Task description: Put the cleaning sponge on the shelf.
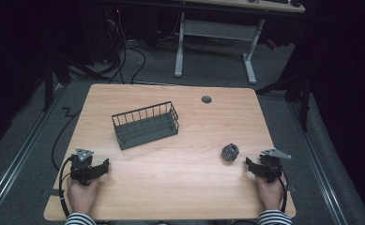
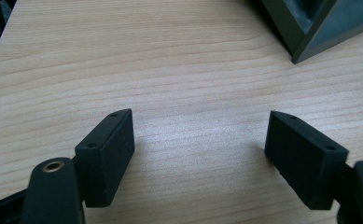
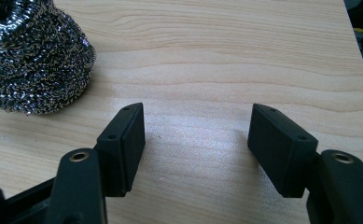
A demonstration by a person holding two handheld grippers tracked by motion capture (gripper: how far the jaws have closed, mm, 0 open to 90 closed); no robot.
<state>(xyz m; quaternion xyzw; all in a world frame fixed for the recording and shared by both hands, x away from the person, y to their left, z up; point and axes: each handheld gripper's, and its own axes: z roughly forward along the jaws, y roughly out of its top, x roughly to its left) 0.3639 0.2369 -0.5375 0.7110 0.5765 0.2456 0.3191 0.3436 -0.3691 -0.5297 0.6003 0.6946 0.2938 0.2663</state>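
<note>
The steel scourer lies on the desk, well right of the wire basket. The right gripper rests just beside the scourer, released and empty. The left gripper, below-left of the basket, is also released.

Left claw sits at the lower left of the high view, held by the left hand, jaws apart with nothing between them. Right claw sits at the lower right, held by the right hand, jaws apart and empty. Striped sleeves enter at the bottom edge.
</note>
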